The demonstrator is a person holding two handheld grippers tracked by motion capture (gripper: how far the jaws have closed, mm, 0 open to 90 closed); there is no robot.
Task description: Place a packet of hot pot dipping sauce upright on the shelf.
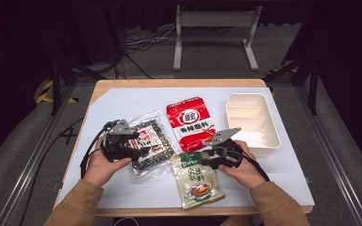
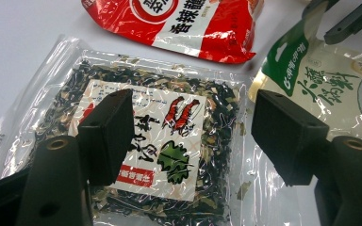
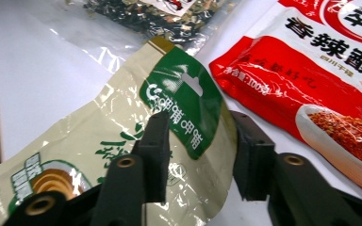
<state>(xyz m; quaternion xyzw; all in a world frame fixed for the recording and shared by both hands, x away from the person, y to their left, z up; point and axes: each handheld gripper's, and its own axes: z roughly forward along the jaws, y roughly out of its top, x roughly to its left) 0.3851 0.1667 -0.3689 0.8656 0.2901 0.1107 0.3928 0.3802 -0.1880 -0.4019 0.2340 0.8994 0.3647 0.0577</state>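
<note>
Beige pouch [image 3: 122, 136]: I have its green top corner between the jaws of my right gripper [image 3: 198, 155]; its body trails back under that hand toward the near table edge.
Right gripper: jaws drawn in to a narrow gap around the pouch's upper edge; the film bulges between the pads, but I cannot tell whether both press firmly on it.
Left gripper [image 2: 193, 136]: jaws wide, nothing held, hanging just above the clear seaweed bag [image 2: 155, 141], which lies flat beneath them.
Neighbours: red seasoning bag [image 3: 320, 70] sits just ahead and to the side of my right jaws; the pouch's top corner lies close to its lower edge and to the seaweed bag's clear margin.
Risk, slip: I judge the bite shallow, taken near the hang-hole; slick film could slide out if I lift fast.
Risk, drag: a low sweep could catch the red bag's corner or the seaweed bag's loose margin and pull them along.
Risk, swing: the heavier lower end may fold and swing once it leaves the table.
Room: white bin [image 1: 252, 123] stands beyond my right gripper, past the red bag's corner; bare white mat [image 1: 287, 174] lies open outboard of that hand.
Edges: the pouch's bottom lies near the table's front edge.
</note>
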